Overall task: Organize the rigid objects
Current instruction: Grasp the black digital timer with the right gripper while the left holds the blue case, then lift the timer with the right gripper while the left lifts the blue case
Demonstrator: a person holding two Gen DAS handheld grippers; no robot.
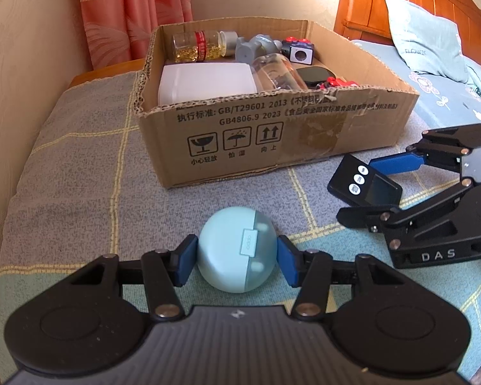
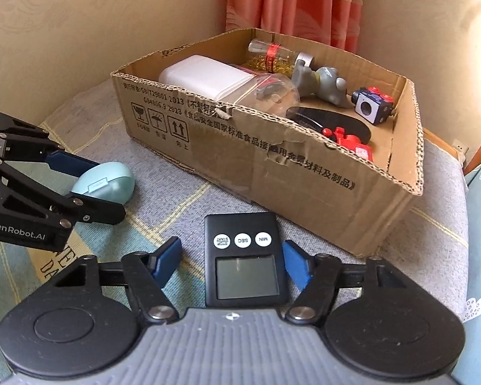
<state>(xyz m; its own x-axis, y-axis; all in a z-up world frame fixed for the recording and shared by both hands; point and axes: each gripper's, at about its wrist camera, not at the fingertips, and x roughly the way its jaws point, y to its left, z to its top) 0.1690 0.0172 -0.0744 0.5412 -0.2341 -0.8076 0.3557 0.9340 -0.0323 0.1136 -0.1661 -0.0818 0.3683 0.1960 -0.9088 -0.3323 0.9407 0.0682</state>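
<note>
1. Your left gripper (image 1: 237,261) has its blue pads (image 1: 185,261) pressed against both sides of the pale blue earbud case (image 1: 235,250), closed onto it; the case sits on the checked blanket (image 1: 80,173).
2. Ahead of that gripper and a little to its right stands the cardboard box (image 1: 272,134), its torn near wall facing you across a bare strip of blanket.
3. To that gripper's left the blanket runs out to the bed edge by the wall; beyond the box hangs a pink curtain (image 1: 128,9).
4. Your right gripper (image 2: 231,264) stands wide open around the black timer (image 2: 245,256), which lies flat between the pads (image 2: 166,261) with a gap on each side; nothing is held.
5. The box's near wall (image 2: 304,173) rises just ahead of the timer's far end and runs off to the right.
6. To the right gripper's left, your left gripper (image 2: 96,186) and the case (image 2: 109,181) are near, with bare blanket between them and the timer.
7. In the box: a white plastic container (image 1: 205,81) at the near left, a capsule bottle (image 1: 202,45) lying at the far wall, a grey figurine (image 1: 256,46), a clear bottle (image 1: 277,72) on its side, a small cube with red knobs (image 1: 299,50), a flat black item (image 1: 314,75) and a red toy (image 1: 336,82) at the near right.
</note>
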